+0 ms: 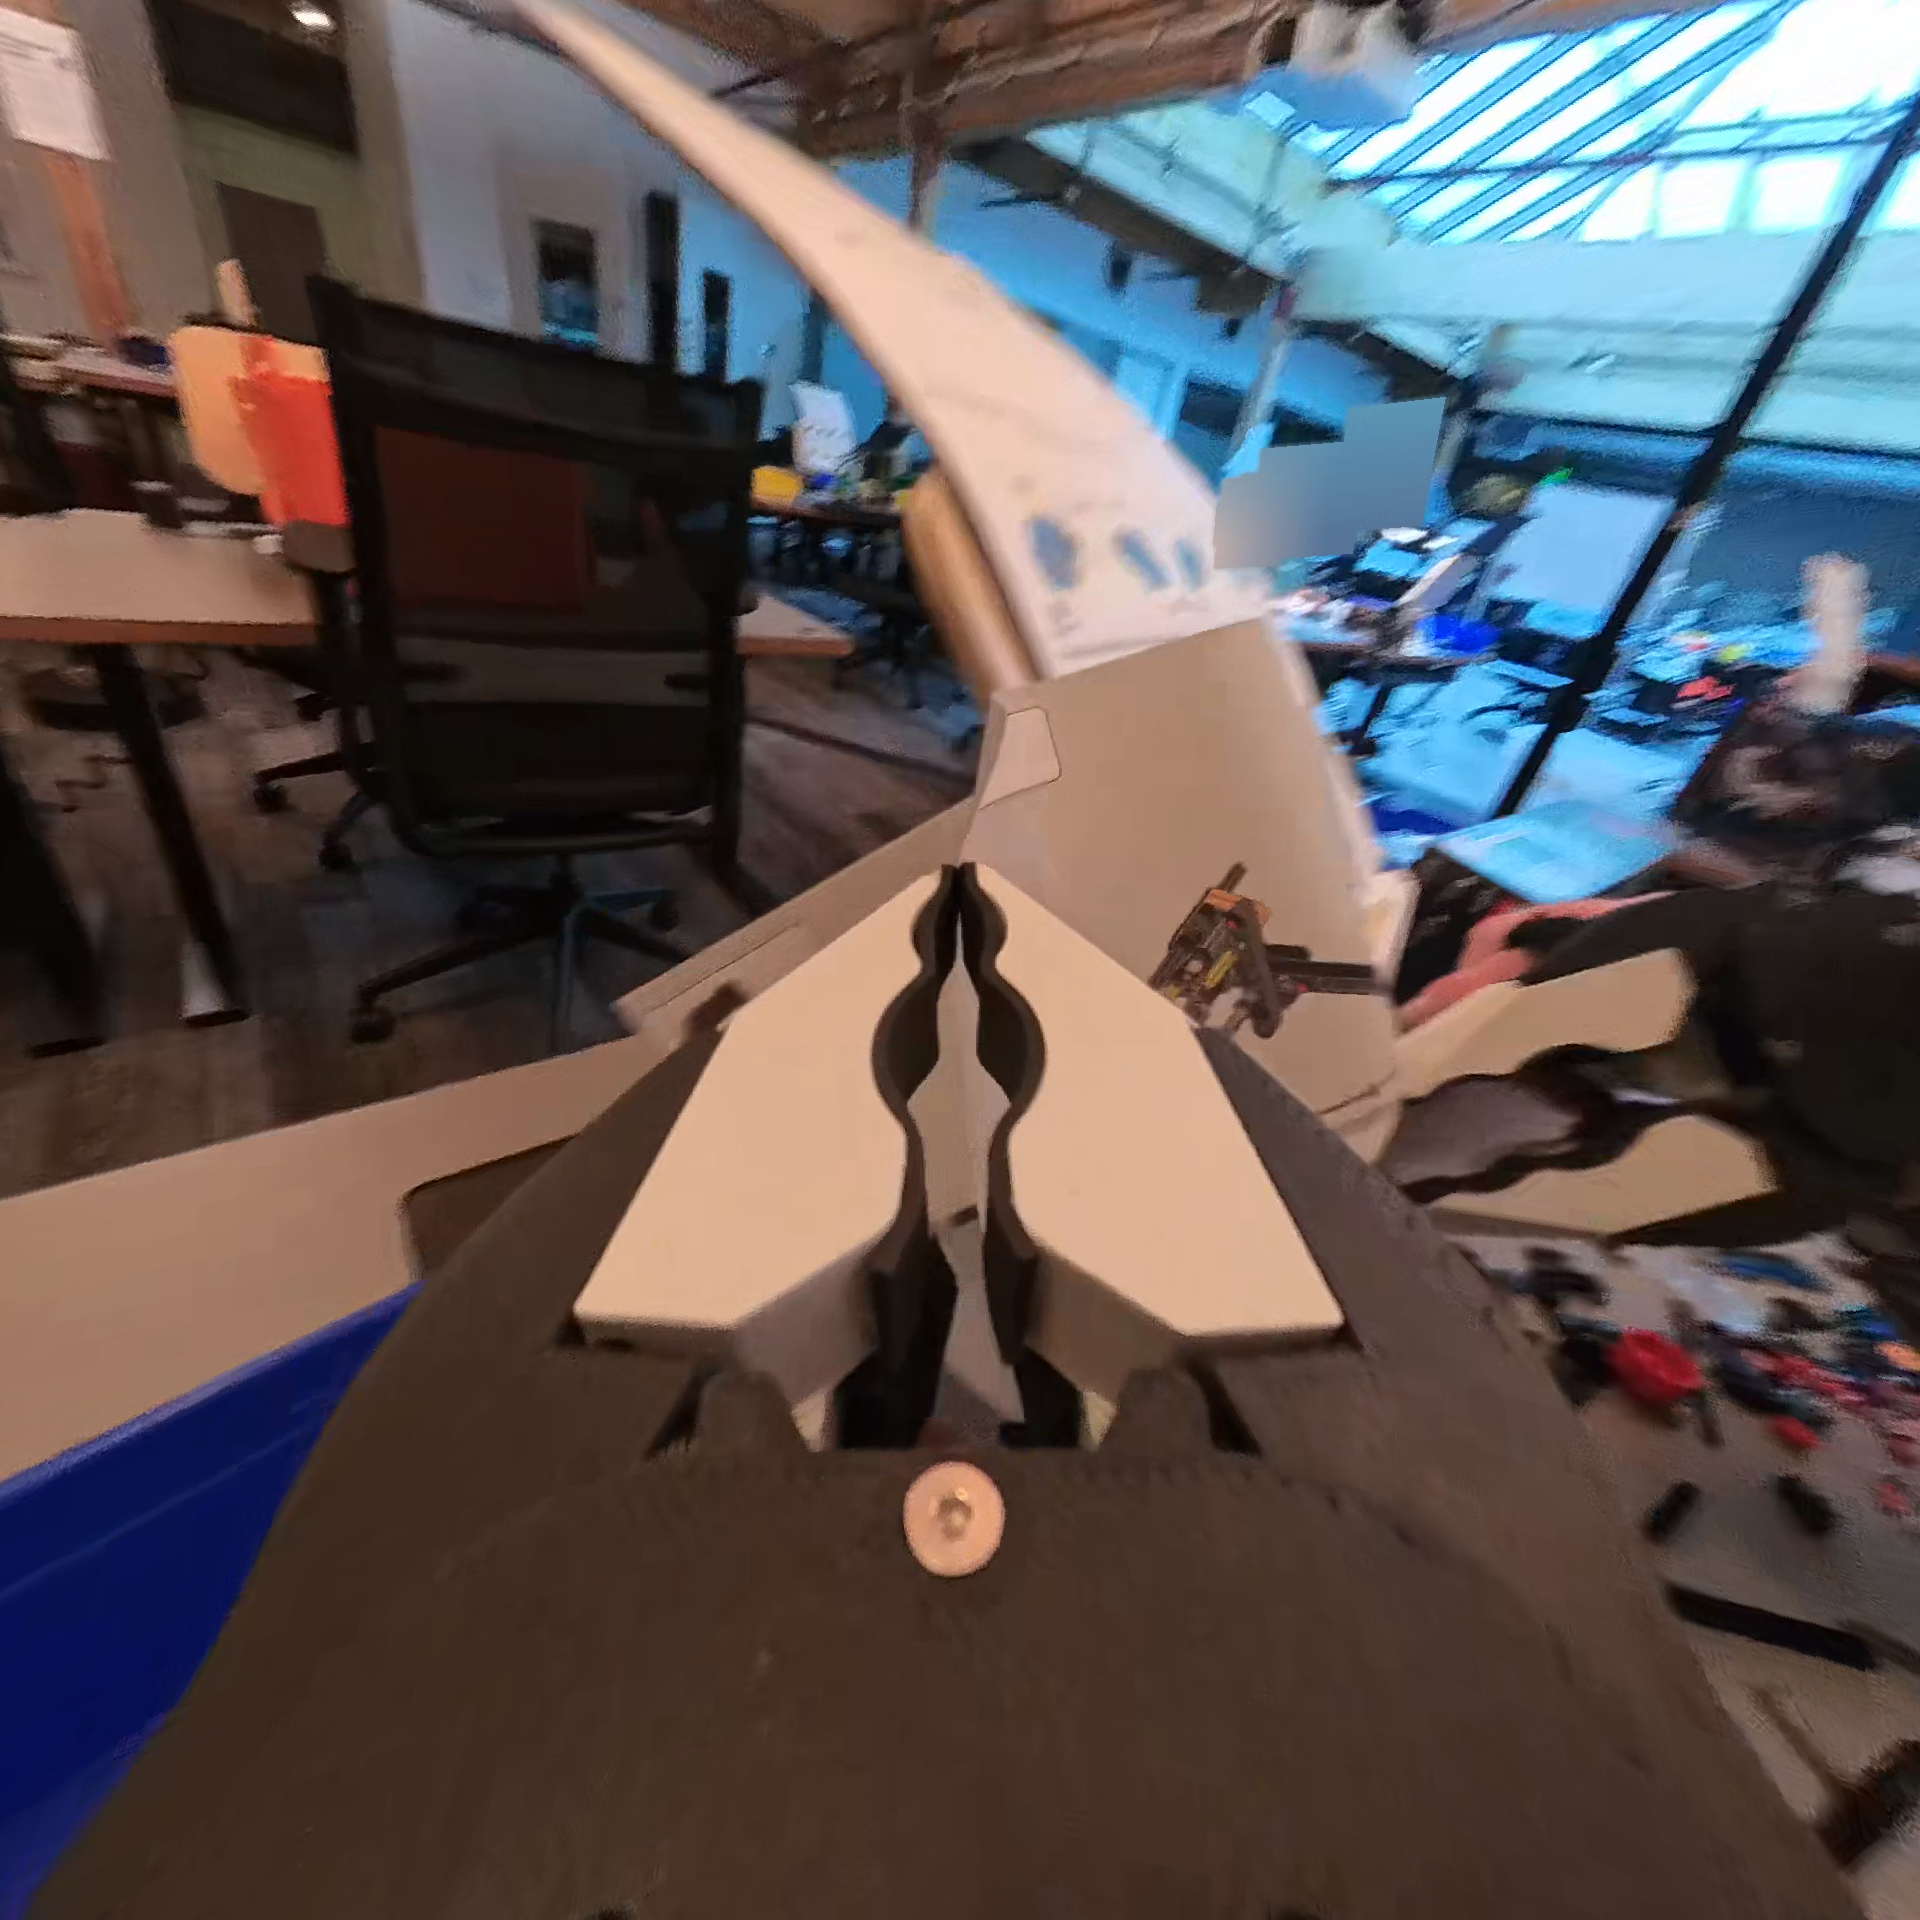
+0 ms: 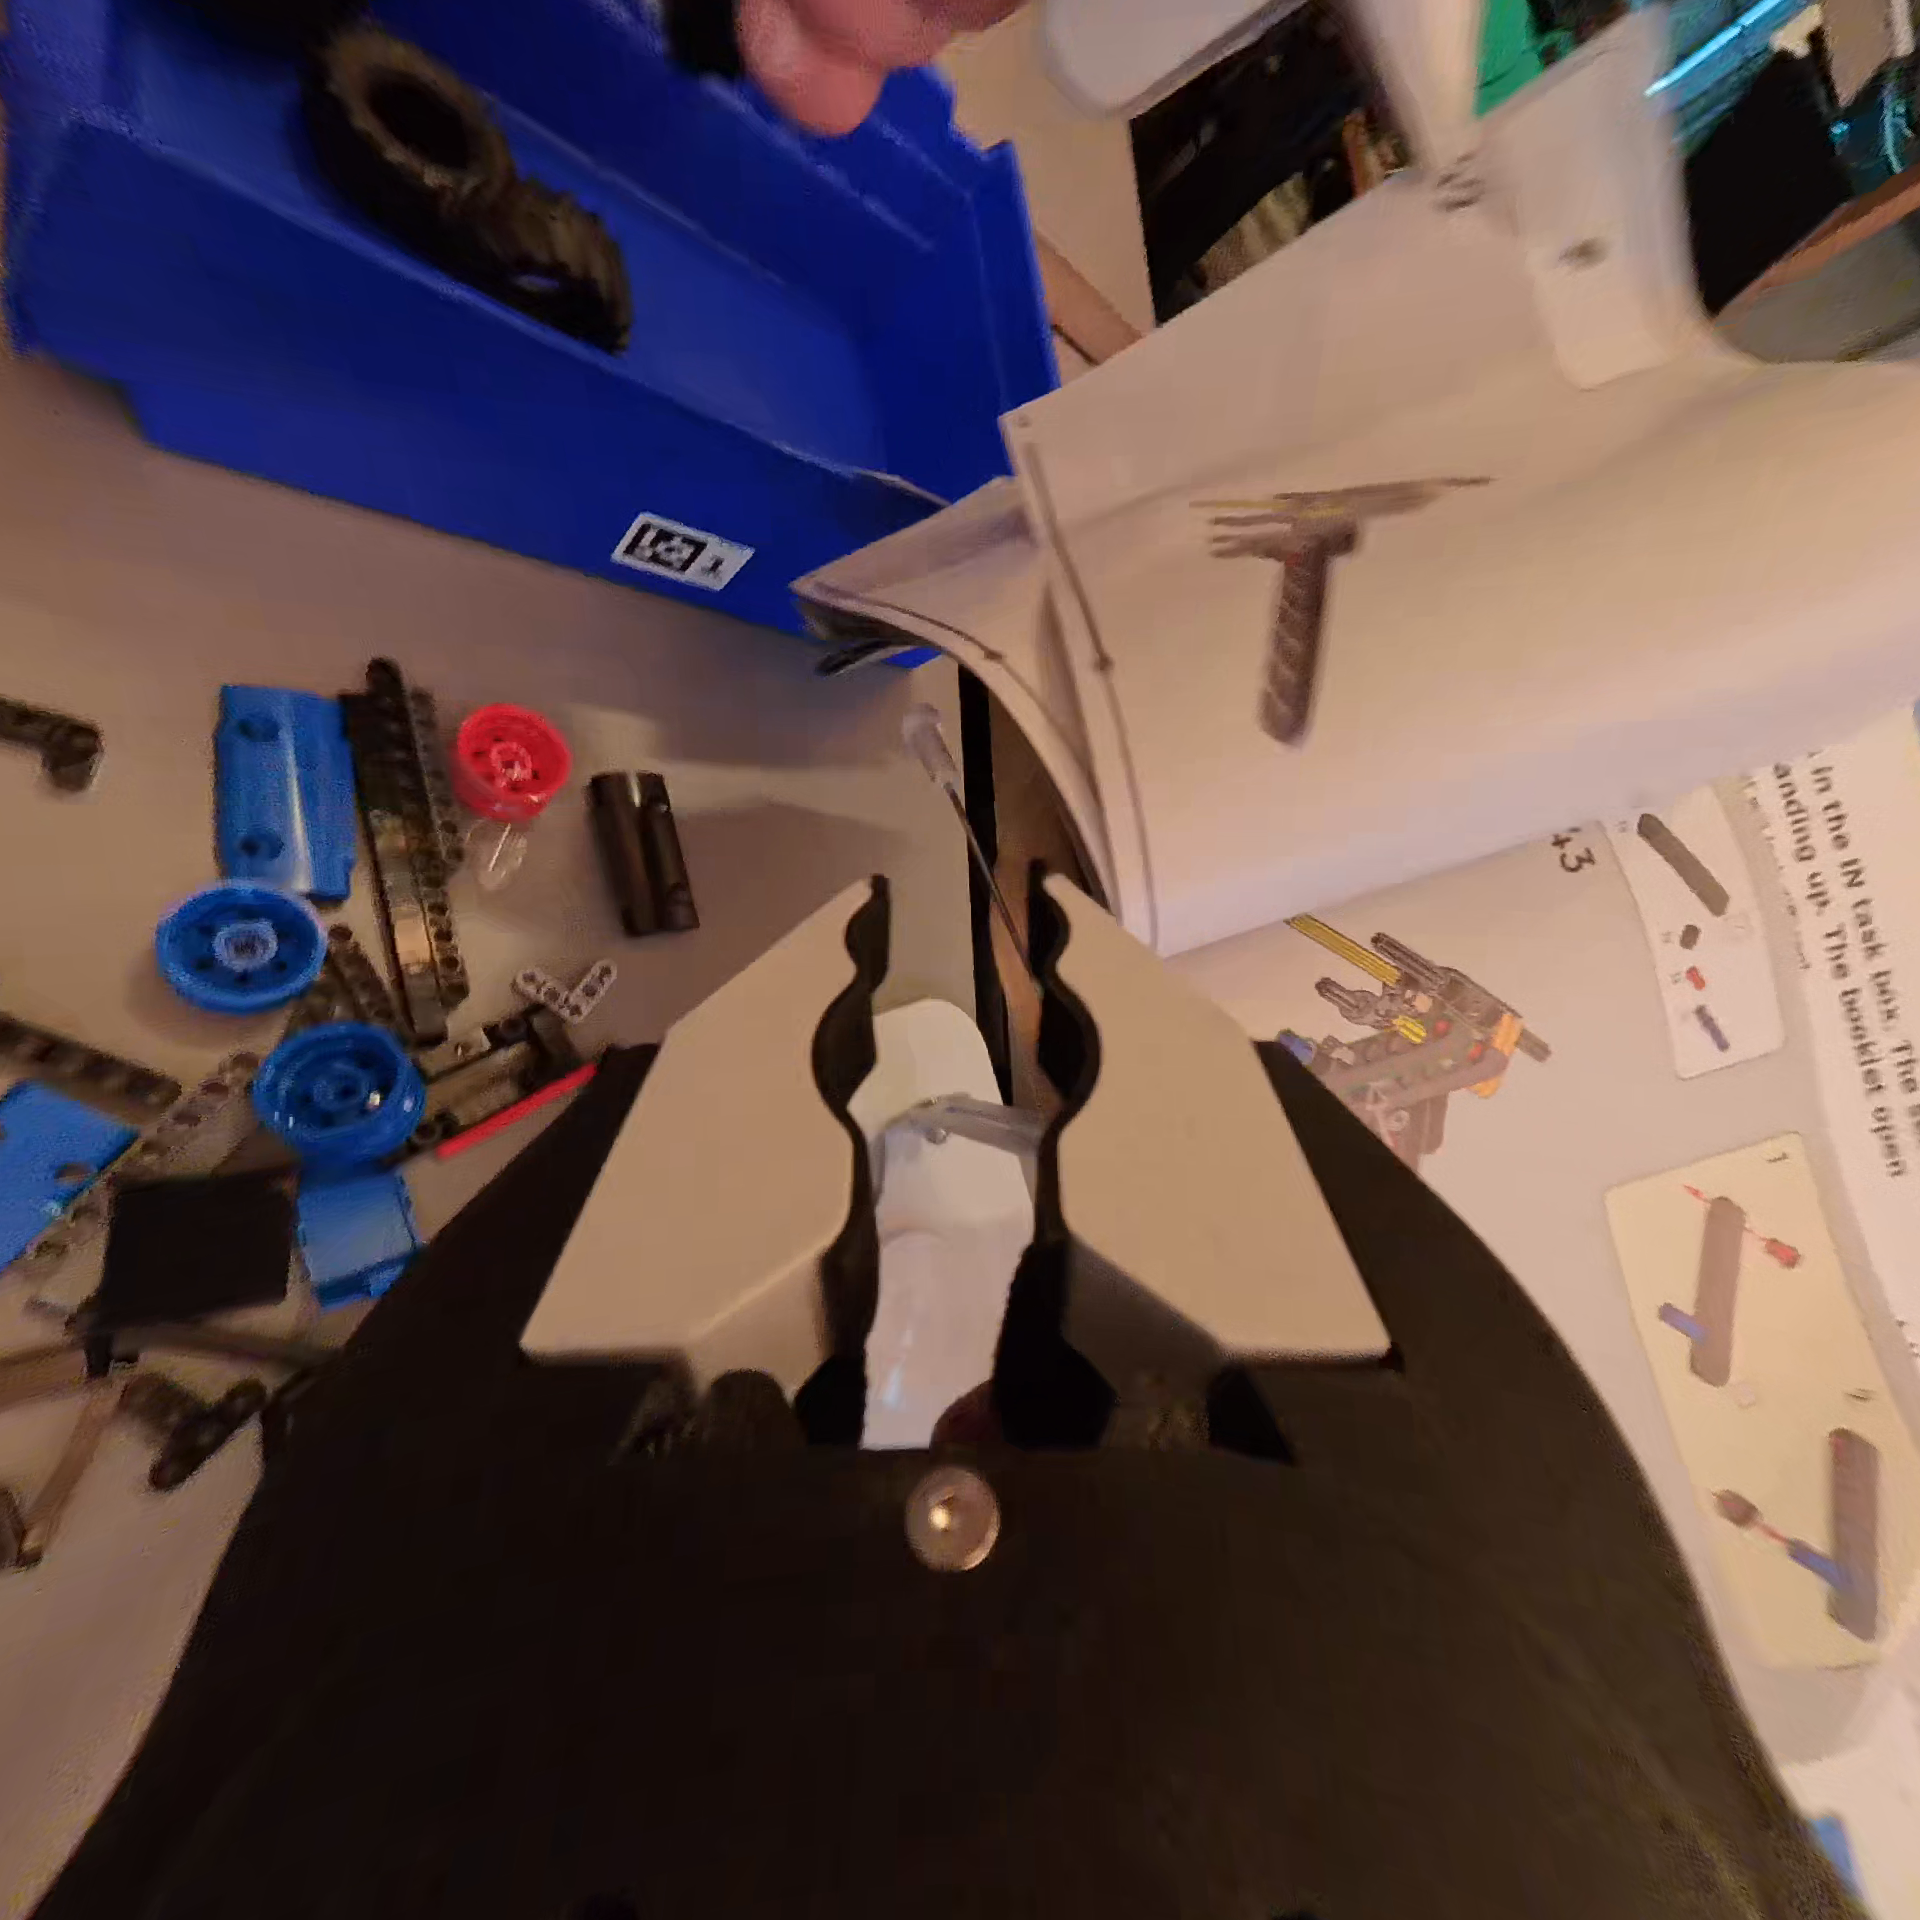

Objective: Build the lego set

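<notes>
In the left wrist view my left gripper is shut, pinching a white page of the instruction booklet, which curves up and away from the fingertips. In the right wrist view that gripper shows blurred at the raised page's top edge. My right gripper is open, with nothing between its pads, above the table next to the booklet's spine. The open booklet lies to its right. Loose Lego parts lie to the left: blue wheels, a red wheel, black beams and a blue panel.
A blue bin holding black tyres stands behind the loose parts. A thin dark rod with a clear tip lies just beyond the right fingertips. An office chair and desks stand past the table's edge. One gripper's finger ends stand about 15 cm off the other's. Measured from the fingertips, the red wheel is 15 cm or so from the right gripper and 25 cm from the left. About 15 cm separates my right fingertips from the blue panel.
</notes>
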Tool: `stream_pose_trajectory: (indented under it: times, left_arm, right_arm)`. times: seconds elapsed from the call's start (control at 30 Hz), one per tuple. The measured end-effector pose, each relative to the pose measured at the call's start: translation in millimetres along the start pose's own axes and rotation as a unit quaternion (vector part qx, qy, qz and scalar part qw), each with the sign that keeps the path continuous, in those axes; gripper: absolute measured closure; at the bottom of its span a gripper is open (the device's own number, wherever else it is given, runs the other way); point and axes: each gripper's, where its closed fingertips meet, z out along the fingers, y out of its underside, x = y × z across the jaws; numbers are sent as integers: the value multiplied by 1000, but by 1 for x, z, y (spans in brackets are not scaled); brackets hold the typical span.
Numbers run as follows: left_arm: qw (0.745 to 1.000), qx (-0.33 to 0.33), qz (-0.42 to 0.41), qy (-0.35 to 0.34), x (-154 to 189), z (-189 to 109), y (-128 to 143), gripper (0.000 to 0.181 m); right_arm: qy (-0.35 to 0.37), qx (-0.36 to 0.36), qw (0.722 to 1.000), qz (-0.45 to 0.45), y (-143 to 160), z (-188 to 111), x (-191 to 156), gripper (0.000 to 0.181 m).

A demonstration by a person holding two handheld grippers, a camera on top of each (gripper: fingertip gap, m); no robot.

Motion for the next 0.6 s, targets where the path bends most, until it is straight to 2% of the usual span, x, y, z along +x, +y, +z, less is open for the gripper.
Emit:
stream_pose_trajectory:
  times: [0.1, 0.27, 0.43, 0.6]
  left_arm:
    - [998, 11, -4, 63, 39, 5, -23, 181]
    - [992, 21, 16, 120, 93, 25, -55, 181]
    - [986, 3, 47, 162, 140, 44, -66, 181]
    - [986, 4, 73, 151, 145, 38, -66, 167]
  right_arm:
    - [18, 43, 999, -18, -24, -23, 2, 150]
    - [15, 94, 995, -13, -48, -47, 3, 147]
    - [102, 80, 992, 12, -33, -54, 38, 146]
    - [164, 51, 981, 95, 12, -69, 71, 145]
